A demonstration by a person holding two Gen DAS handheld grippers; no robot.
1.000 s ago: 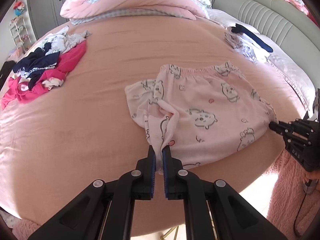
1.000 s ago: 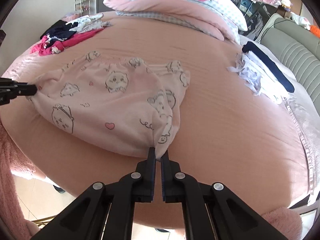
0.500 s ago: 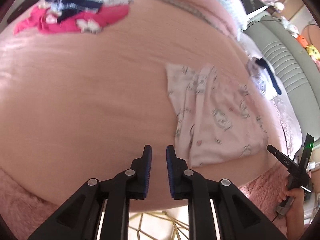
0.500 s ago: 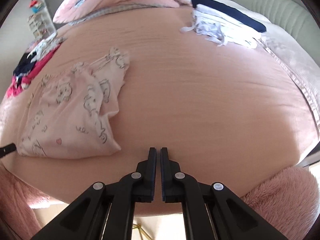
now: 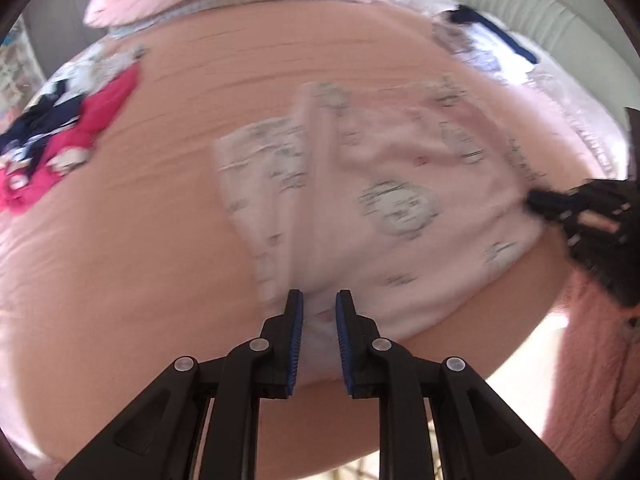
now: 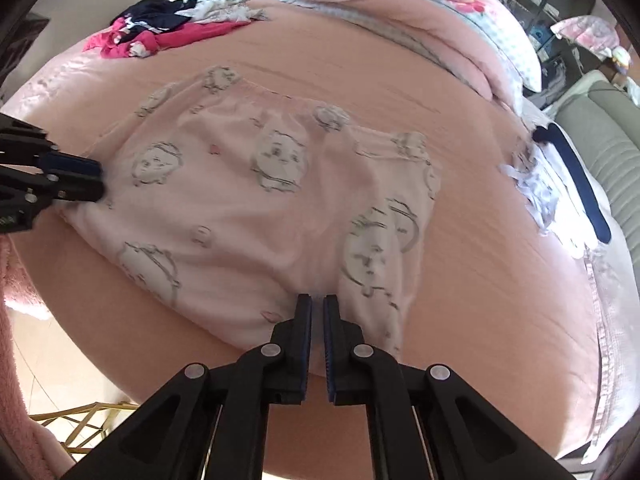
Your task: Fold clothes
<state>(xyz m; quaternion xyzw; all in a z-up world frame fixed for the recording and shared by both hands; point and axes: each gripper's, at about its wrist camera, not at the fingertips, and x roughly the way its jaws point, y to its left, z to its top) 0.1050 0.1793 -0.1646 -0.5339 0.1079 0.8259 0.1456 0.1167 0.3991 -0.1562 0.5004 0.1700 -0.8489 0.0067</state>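
Observation:
Pale pink trousers printed with cartoon faces lie flat on the pink bed sheet, waistband away from me. My left gripper hangs over their near hem. Its jaws are opening, with a bit of hem between the pads but not squeezed. The right wrist view shows it at the cloth's left edge. My right gripper is shut, tips over the near hem of the trousers, with no cloth visibly pinched. The left wrist view has it at the right edge. That view is blurred.
A heap of red, navy and white clothes lies far left. A stack of white and navy clothes sits by the grey headboard. A pink duvet fills the back. The bed's edge runs just under both grippers, and a fluffy pink sleeve is at the right.
A second ago both grippers pinched the trousers' hem. Half a second ago both had let go and swung aside. Now both are back at the hem, the left one's jaws wider.

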